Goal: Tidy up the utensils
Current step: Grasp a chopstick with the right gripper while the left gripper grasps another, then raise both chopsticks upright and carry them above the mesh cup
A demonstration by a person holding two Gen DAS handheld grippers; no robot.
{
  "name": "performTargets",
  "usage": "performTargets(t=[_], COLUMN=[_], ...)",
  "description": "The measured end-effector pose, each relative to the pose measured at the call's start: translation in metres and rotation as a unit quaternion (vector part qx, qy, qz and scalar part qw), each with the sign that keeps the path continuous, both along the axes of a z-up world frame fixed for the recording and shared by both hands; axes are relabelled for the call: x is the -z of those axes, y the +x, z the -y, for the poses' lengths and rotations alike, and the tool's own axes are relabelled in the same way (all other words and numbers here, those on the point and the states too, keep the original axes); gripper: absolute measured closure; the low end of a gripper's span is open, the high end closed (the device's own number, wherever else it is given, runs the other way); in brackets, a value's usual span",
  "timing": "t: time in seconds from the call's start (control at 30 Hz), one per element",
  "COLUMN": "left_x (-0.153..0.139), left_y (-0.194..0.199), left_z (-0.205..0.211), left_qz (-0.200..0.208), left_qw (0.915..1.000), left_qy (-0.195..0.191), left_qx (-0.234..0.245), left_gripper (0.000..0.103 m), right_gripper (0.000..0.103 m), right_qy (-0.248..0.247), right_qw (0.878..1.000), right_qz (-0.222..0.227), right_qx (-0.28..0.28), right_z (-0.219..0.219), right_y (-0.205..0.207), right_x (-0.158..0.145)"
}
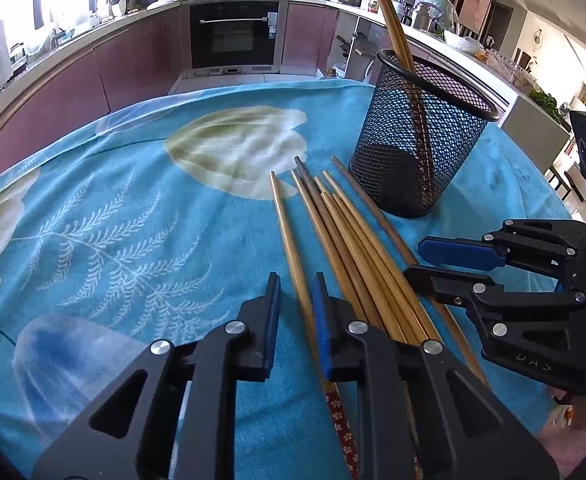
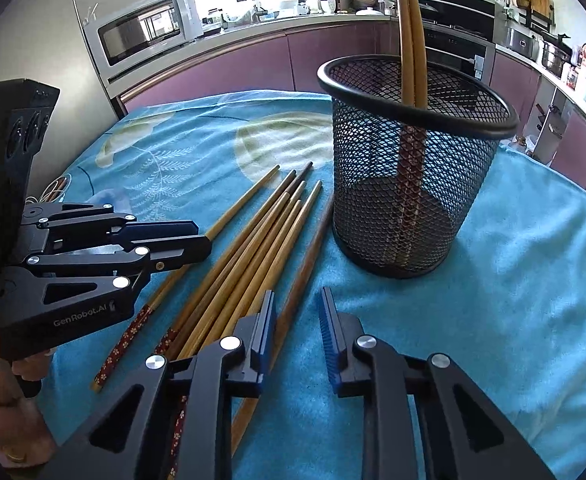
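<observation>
Left wrist view: at the bottom centre of the frame the left gripper (image 1: 297,280) is set narrow, and a single pale chopstick (image 1: 289,232) runs between its blue pads, close to the right-hand one. A sliver of cloth shows beside the other pad, so I cannot tell whether the chopstick is pinched. Its red flowered end lies under the gripper at the bottom edge.

Just right of it, a loose bundle of chopsticks (image 1: 353,232) lies side by side on the blue flowered cloth (image 1: 133,200) covering the counter, tips pointing up the frame.

In the right wrist view, the right gripper (image 2: 298,294) sits at bottom centre with a modest gap. A darker chopstick (image 2: 309,248), the rightmost of the bundle, passes between the fingers, hard against the left pad. Bare cloth shows between it and the right pad, so nothing is clamped.

Beyond the bundle's tips, toward the upper right, a black mesh cup (image 1: 417,152) stands upright on the cloth. Two chopsticks (image 1: 389,20) already stand in it, leaning against the rim and reaching past the top of the frame.

Farther back are the purple kitchen cabinets, with a built-in oven (image 1: 235,36) at top centre and, in the right wrist view, a microwave (image 2: 145,28) at upper left.
</observation>
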State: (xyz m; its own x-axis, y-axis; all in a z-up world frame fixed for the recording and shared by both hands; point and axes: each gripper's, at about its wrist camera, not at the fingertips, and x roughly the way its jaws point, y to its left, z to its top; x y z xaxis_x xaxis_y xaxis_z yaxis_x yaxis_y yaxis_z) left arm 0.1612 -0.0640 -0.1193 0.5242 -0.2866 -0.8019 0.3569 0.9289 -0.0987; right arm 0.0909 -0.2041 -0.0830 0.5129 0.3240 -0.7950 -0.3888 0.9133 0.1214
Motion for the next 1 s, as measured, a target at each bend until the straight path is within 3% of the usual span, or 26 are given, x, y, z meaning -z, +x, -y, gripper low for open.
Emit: performTargets(t=[0.13,0.27,0.67,1.0], left_x=[0.001,0.001,-0.009,0.001], left_y=[0.007,0.009,-0.007,-0.02], left_z=[0.002,0.002,-0.01,-0.005], left_qz=[0.0,-0.001,0.001,-0.023], left_qw=[1.0,0.9999,0.9986,0.9982], left_qy=[-0.005,-0.008,-0.05,-0.053], left_qx=[-0.002,-0.013,-0.016,0.017], left_gripper=[0.086,0.093,0.095,0.095], right_gripper=[0.091,0.095,0.097,0.095], right_qy=[0.013,0.029,0.073,0.054], right_qw=[1.0,0.999,0.997,0.998], right_qz=[-0.001,-0.002,-0.004,-0.023], right_qx=[0.007,0.016,0.001,-0.012], right_z=[0.0,0.004,0.02,0.011], right_y=[0.005,0.006,-0.006,-0.008], right_x=[0.001,0.001,-0.01,-0.002])
